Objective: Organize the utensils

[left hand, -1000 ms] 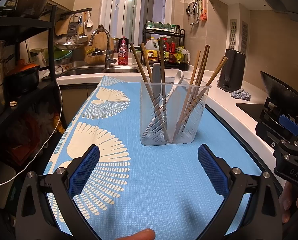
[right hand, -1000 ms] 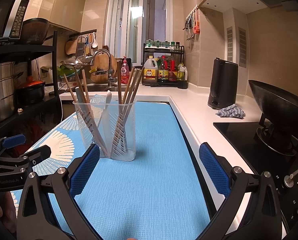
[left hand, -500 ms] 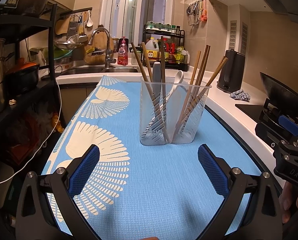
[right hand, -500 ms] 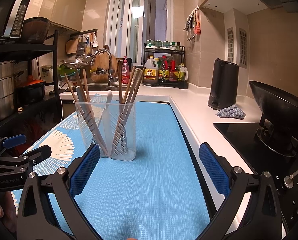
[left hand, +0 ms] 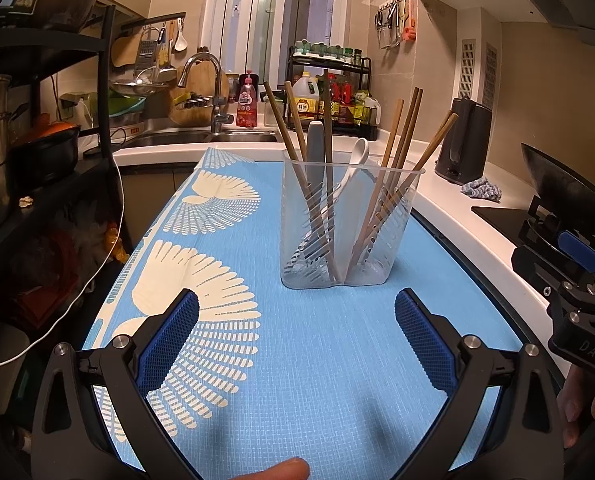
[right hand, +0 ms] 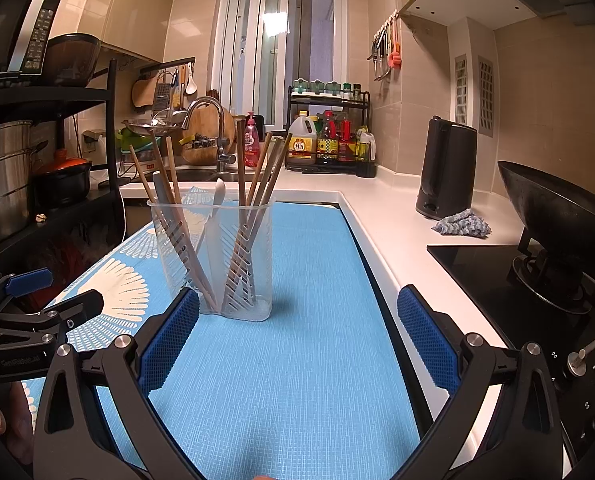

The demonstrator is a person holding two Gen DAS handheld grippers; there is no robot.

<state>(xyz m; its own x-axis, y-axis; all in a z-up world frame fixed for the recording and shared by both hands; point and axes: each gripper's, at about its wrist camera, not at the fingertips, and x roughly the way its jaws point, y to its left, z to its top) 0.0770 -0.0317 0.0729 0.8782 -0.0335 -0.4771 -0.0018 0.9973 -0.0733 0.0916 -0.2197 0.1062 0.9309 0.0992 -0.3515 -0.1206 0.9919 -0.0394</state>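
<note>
Left gripper (left hand: 296,334): spread wide, blue pads (left hand: 169,342) far apart, nothing between them, hovering over the blue mat (left hand: 305,360) on the near side of the utensil holder (left hand: 349,236), touching neither. Right gripper (right hand: 297,336): likewise wide apart and empty, its left pad (right hand: 169,340) overlapping the holder's lower left corner in the right wrist view; contact there impossible to judge.

Utensil holder: clear plastic, slotted walls, two compartments, standing upright on the mat. In the compartment left of its divider: wooden chopsticks (left hand: 297,168) leaning left, a grey handle (left hand: 315,152) and a white spoon (left hand: 357,156) tilted toward the divider. In the compartment right of the divider: more wooden chopsticks (left hand: 401,168) fanning out to the right. Exact count of sticks hard to tell through the slots; lower ends blurred behind the plastic.

Beyond the holder: sink and faucet (left hand: 213,96), spice rack (left hand: 329,92) with bottles. Right of the holder: black kettle (left hand: 463,140), grey cloth (left hand: 480,190), wok (right hand: 557,216) on the stove, cut off at the frame edge. Left of the holder: dark shelf unit (left hand: 37,120), contents dim. Each gripper seen only partly in the other's view, with fingers of the holding hand at the frame edge.
</note>
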